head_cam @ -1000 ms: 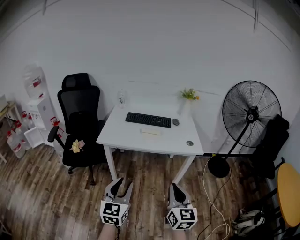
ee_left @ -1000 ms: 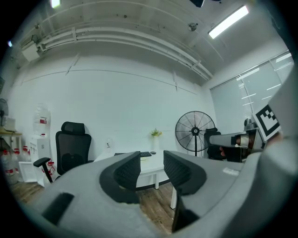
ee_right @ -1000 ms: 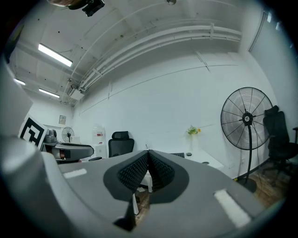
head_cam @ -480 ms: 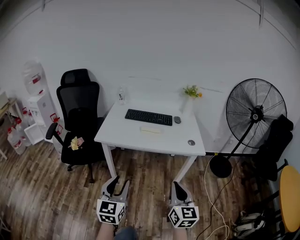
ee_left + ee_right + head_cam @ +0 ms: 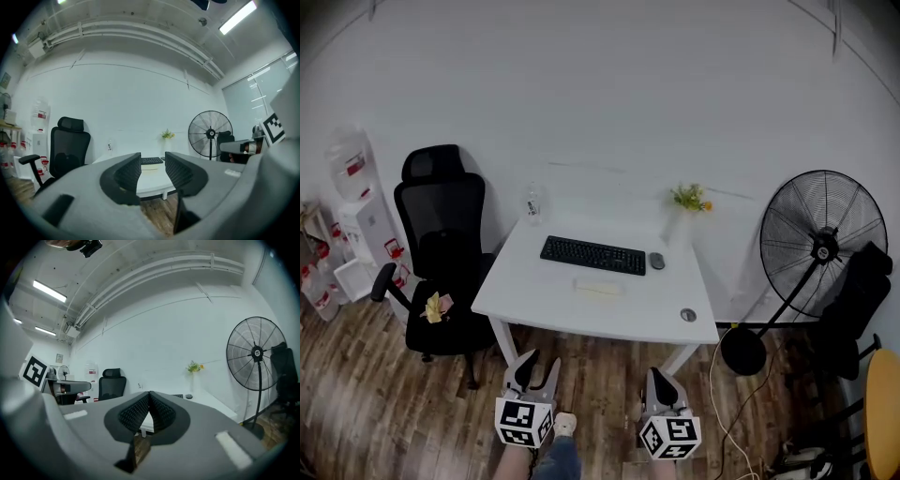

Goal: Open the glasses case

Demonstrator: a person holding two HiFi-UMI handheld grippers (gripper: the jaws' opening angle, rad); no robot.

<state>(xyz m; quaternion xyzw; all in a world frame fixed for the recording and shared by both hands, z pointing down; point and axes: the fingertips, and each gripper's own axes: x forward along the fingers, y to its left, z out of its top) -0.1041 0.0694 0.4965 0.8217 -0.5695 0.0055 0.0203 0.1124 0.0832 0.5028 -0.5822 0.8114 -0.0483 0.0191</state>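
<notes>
A white desk (image 5: 534,300) is seen from above in the head view. The glasses case (image 5: 598,289) lies flat on it, just in front of the black keyboard (image 5: 592,255). The case is shown only as a small pale strip, so its lid cannot be made out. A mouse (image 5: 656,262) is placed just to the right of the keyboard. A small round thing (image 5: 688,315) near the front right corner is too tiny to be named.

The left gripper (image 5: 540,367) and the right gripper (image 5: 656,377) are held low in the picture, in front of the desk and well apart from the case. The hands behind them are cut off by the bottom edge.

In the left gripper view, the jaws of the left gripper (image 5: 152,161) are spread apart, and nothing is held between them. Only the far desk is seen through the gap. In the right gripper view, the jaws of the right gripper (image 5: 149,397) are pressed together at the tips, and nothing is gripped.

A black chair (image 5: 441,244) is parked left of the desk. Something yellow (image 5: 434,307) sits on its seat, but it is too small to be told. A big fan (image 5: 823,246) is set up on the right.
</notes>
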